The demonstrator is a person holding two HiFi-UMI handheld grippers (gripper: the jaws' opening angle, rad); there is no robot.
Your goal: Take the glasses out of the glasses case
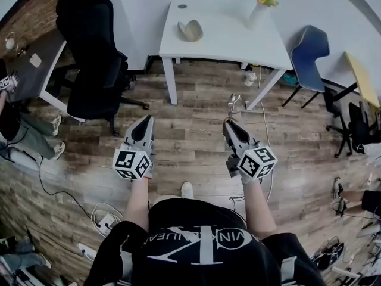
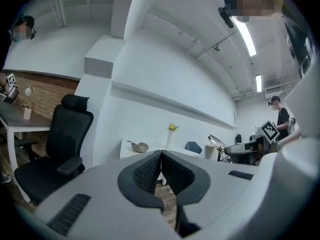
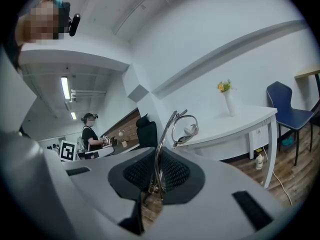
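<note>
Glasses (image 3: pixel 159 149) clamped by their frame in the right gripper (image 3: pixel 158 158), jutting forward past its jaws; left gripper (image 2: pixel 161 154) closed empty; open glasses case (image 1: pixel 190 30) well ahead on table (image 1: pixel 238 46)

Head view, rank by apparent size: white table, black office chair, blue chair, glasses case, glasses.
1-2. White table and black office chair: about alike, can't rank them.
3. Blue chair.
4. Glasses case.
5. Glasses, smallest even though nearer the camera.

black shirt (image 1: pixel 205 243), white brand lettering, partly legible
</note>
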